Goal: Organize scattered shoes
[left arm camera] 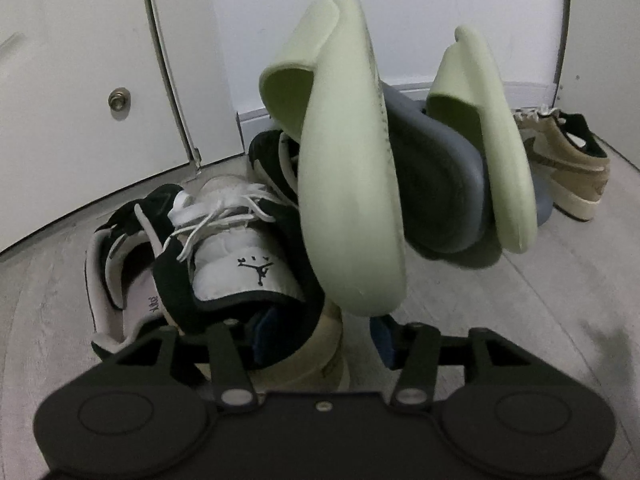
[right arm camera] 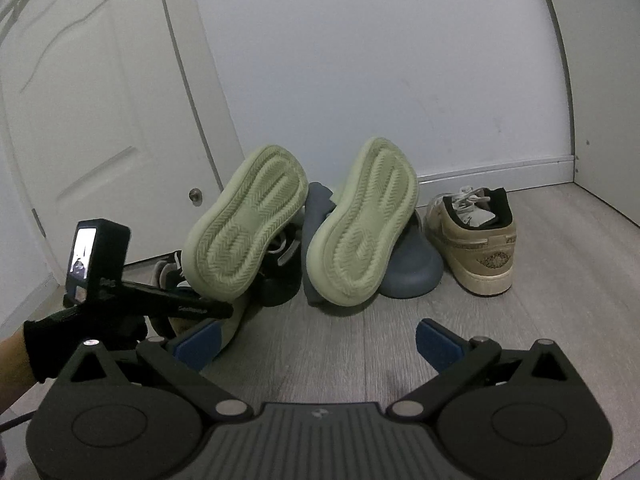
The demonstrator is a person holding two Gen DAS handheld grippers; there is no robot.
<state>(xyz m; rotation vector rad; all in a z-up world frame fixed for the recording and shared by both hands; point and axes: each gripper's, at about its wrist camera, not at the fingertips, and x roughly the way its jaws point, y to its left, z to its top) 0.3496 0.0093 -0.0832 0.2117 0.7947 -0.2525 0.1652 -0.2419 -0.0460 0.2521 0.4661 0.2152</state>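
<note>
A heap of shoes lies on the grey floor by the wall. Two pale green slides (left arm camera: 352, 200) (left arm camera: 492, 152) lean upright on grey-blue slides (left arm camera: 436, 184), soles (right arm camera: 244, 220) (right arm camera: 360, 228) facing the right wrist view. A black-and-white sneaker (left arm camera: 240, 264) lies left of them. My left gripper (left arm camera: 322, 334) reaches under the nearer green slide, jaws partly apart around a cream shoe's edge (left arm camera: 320, 360); the right pad (left arm camera: 382, 336) stands clear of it. My right gripper (right arm camera: 318, 344) is open over bare floor in front of the heap.
A tan sneaker (right arm camera: 472, 240) stands upright at the right by the baseboard. Another black shoe (left arm camera: 272, 156) and a black-and-grey shoe (left arm camera: 116, 272) lie at the heap's left. A white door (left arm camera: 80, 100) closes off the left. A gloved hand (right arm camera: 80, 336) holds the left gripper.
</note>
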